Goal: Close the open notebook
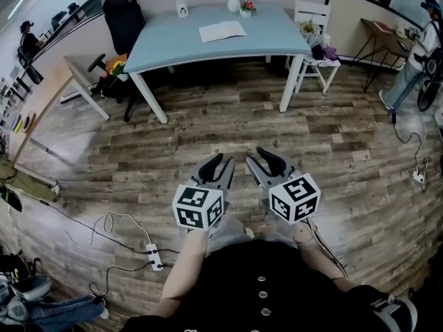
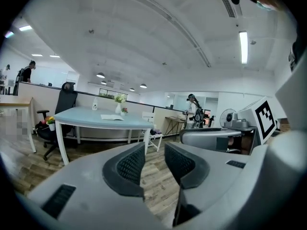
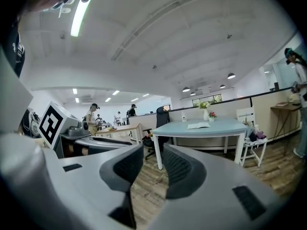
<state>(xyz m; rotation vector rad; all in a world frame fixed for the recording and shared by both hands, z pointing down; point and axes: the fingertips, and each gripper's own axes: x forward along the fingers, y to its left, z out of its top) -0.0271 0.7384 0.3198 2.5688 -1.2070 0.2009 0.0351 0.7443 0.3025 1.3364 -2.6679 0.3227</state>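
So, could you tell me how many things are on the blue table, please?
4: notebook in the middle, bottle back left, vase and small flowerpot back centre. None looks hidden.

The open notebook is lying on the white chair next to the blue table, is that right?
No. The open notebook lies on the blue table, near the white vase, not on the white chair; the head view shows it.

worn wood-plank floor (image 1: pixel 208 130), smooth matt blue tabletop (image 1: pixel 263 37), paper notebook (image 1: pixel 222 31)
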